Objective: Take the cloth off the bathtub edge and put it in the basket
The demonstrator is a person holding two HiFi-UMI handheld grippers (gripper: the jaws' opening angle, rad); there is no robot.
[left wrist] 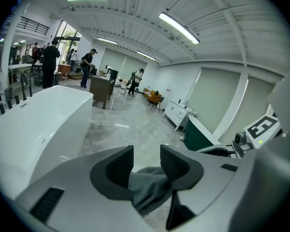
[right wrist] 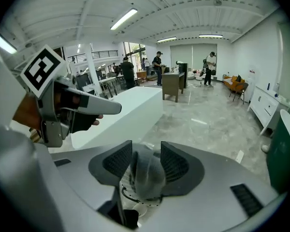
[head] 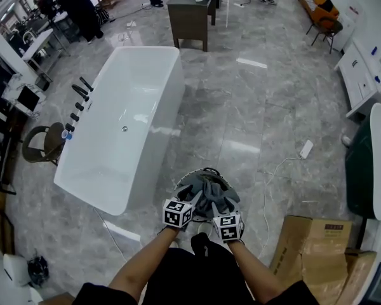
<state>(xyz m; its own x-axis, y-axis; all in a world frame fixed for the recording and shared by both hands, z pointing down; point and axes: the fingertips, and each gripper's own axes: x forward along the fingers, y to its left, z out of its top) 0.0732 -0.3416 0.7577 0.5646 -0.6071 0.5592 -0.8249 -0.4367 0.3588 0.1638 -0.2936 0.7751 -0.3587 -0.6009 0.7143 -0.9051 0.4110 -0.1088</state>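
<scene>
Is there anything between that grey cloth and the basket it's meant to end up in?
Nothing visible does. The cloth already sits bunched in the basket. The left gripper and the right gripper are right over it, each with its jaws apart around a loose fold.

The white rectangular bathtub [head: 124, 126] had a smooth, glossy finish, and the grey marble-patterned floor tiles [head: 260, 100] were polished, showing bright reflections. The grey cloth [head: 211, 194] looked soft, matt and crumpled. The brown cardboard box [head: 308, 246] was dull. On the left gripper [left wrist: 146, 151], the fingers [left wrist: 120, 167] were matt grey plastic, ribbed on their inner faces.
</scene>
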